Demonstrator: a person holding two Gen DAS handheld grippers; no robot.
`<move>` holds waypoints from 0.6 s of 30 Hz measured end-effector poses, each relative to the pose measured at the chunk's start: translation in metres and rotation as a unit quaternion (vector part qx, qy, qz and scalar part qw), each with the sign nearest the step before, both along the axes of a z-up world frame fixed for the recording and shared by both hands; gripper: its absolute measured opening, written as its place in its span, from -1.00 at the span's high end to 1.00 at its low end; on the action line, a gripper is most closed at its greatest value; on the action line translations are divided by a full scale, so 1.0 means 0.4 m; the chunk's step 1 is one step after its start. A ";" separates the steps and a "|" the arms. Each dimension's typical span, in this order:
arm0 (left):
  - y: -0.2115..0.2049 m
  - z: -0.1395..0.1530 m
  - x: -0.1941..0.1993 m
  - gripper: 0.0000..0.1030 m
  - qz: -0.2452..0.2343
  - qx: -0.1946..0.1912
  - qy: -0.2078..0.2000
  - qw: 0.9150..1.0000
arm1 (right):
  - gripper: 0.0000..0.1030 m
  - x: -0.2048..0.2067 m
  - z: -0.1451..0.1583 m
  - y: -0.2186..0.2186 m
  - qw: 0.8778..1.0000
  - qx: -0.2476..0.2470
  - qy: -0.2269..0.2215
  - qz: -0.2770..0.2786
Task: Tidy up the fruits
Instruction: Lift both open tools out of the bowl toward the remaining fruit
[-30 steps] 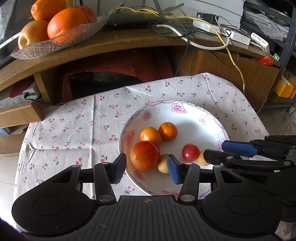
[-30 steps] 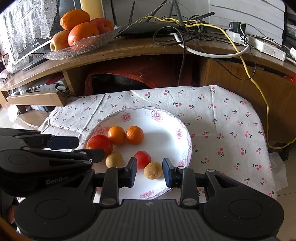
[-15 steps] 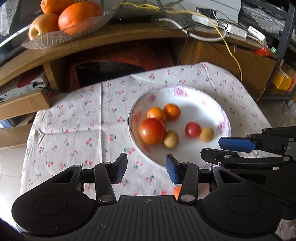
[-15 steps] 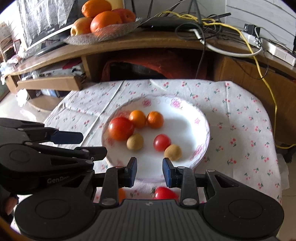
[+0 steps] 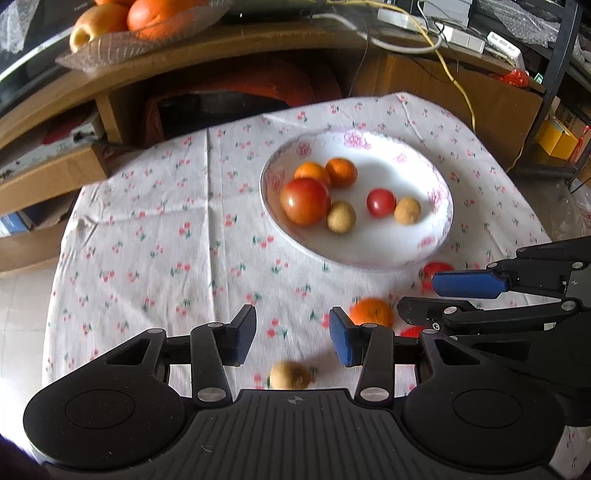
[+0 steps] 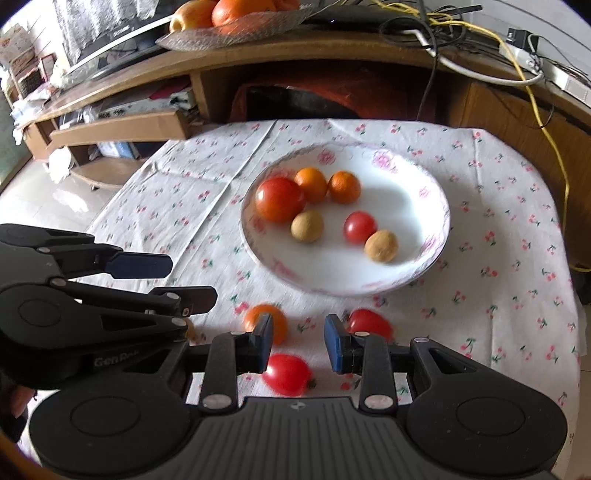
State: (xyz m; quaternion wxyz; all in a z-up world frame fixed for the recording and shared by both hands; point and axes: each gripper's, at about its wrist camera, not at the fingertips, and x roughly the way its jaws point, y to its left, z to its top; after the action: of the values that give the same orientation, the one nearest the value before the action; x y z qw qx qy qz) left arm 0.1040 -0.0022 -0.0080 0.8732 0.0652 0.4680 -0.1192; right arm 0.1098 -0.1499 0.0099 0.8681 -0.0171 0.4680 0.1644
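Observation:
A white flowered plate holds a big tomato, two small oranges, a cherry tomato and two tan round fruits. Loose on the cloth near me lie an orange, two red tomatoes and a tan fruit. My left gripper hangs open over the cloth, the tan fruit just behind its fingertips. My right gripper is open above the near tomato, with nothing held.
The table wears a white cherry-print cloth. Behind it a wooden shelf carries a glass dish of oranges and apples, cables and a power strip. Cardboard boxes sit at the left.
Both grippers have pulled back from the plate toward the table's near edge. The loose fruits in front of the plate have come into view. Both stay open.

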 end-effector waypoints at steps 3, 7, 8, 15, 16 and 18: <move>0.005 -0.009 -0.013 -0.01 0.002 0.004 0.007 1.000 | 0.39 -0.009 -0.010 0.009 1.000 -0.001 0.008 0.007; 0.012 -0.017 -0.019 -0.06 0.005 0.007 0.011 1.000 | 0.34 -0.014 -0.019 0.010 1.000 -0.002 0.010 0.012; 0.013 -0.020 -0.018 -0.09 0.006 0.007 0.014 1.000 | 0.32 -0.013 -0.022 0.010 1.000 -0.003 0.011 0.013; 0.024 -0.040 -0.001 -0.15 0.016 0.002 0.028 0.999 | 0.30 0.005 -0.045 0.012 1.000 0.000 0.021 0.017; 0.026 -0.043 0.002 -0.16 0.019 0.000 0.031 0.999 | 0.30 0.008 -0.046 0.013 1.000 0.001 0.022 0.019; 0.031 -0.050 0.008 -0.17 0.022 -0.006 0.039 0.999 | 0.30 0.012 -0.049 0.017 0.999 0.001 0.025 0.021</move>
State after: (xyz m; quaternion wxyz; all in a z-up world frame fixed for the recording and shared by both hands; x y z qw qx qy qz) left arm 0.1072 0.0102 -0.0282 0.8571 0.0447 0.5024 -0.1049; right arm 0.1145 -0.1433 -0.0097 0.8526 -0.0222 0.4889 0.1829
